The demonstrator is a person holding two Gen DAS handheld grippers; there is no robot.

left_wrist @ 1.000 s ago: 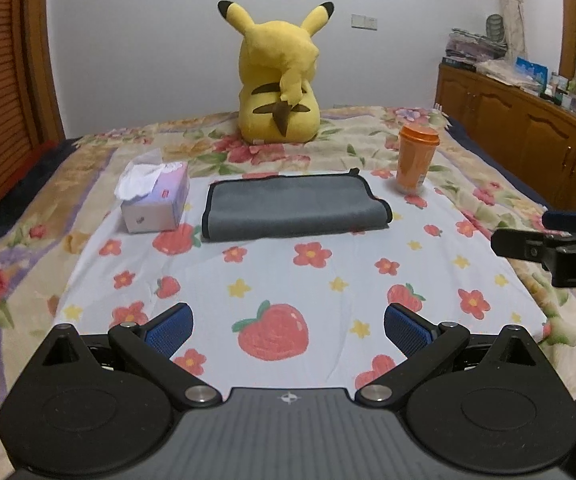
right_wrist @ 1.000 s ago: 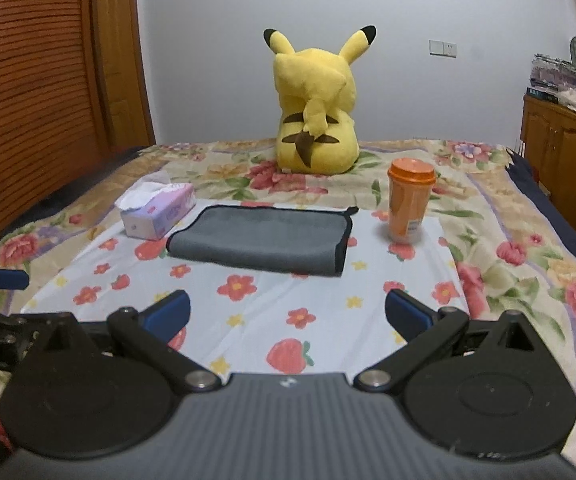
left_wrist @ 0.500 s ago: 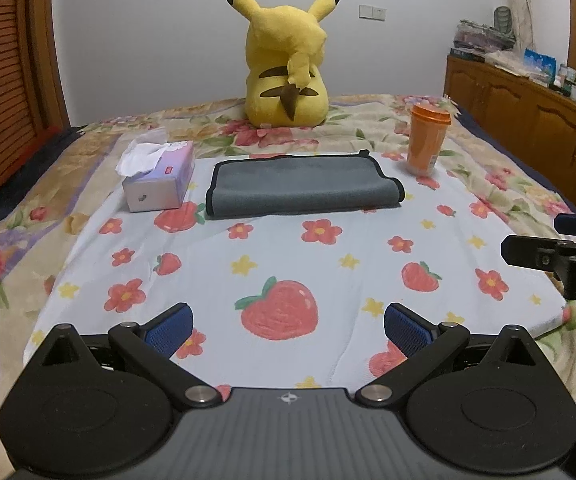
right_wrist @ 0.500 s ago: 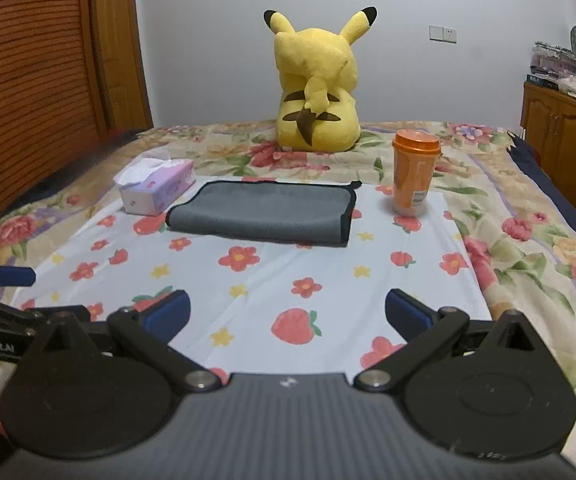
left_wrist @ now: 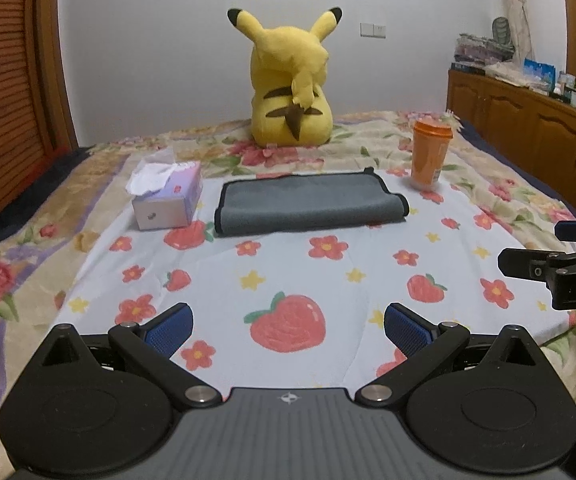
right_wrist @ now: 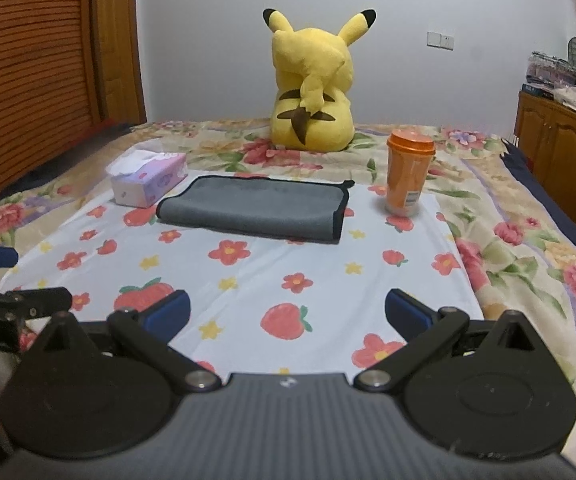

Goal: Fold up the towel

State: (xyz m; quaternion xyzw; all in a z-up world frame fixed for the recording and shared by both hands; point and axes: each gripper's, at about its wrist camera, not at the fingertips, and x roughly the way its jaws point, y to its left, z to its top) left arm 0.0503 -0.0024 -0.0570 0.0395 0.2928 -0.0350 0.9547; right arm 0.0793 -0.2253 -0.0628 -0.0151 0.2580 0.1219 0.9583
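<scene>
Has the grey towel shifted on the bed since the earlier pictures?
No. The grey towel keeps its place between the tissue box and orange cup; only the cameras moved.

Towel point(left_wrist: 311, 202) between tissue box point(left_wrist: 168, 196) and cup point(left_wrist: 428, 154)

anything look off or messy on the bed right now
Nothing is spilled or damaged. The gray towel lies flat, already folded over, its right edge curling slightly. The orange cup stands upright with its lid on. The tissue box has a tissue bunched loosely out the top.
</scene>
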